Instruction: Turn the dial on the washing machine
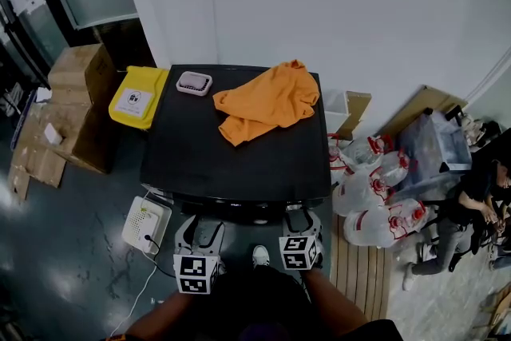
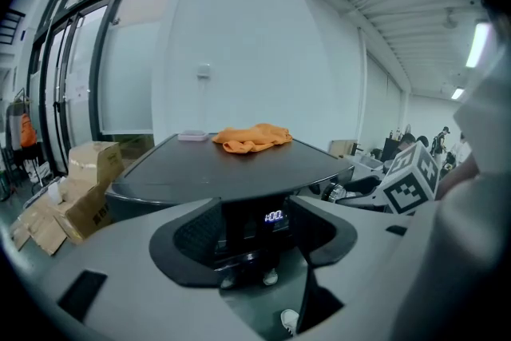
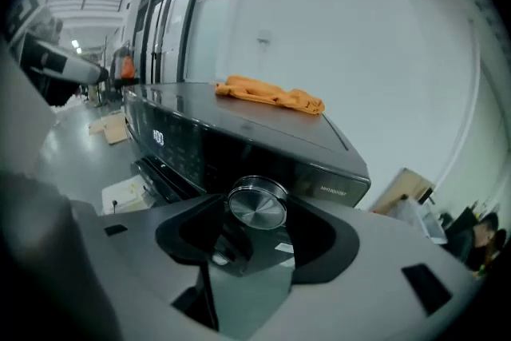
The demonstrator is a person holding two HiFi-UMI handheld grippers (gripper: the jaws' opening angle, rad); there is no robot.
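At the front edge of the washing machine, toward the right corner: lines up right tool on silver dial, jaws spread either side, seemingly not pressing yet, ready to twist. Keeps left tool open, empty, facing the display, clear of the work.

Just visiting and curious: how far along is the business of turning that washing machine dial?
Done: the right claw is lined up with the silver dial, which sits between its open jaws. In hand: nothing is gripped yet, as the pads look clear of the dial. The left claw hangs open and empty before the lit display. Left: close on the dial and turn it.
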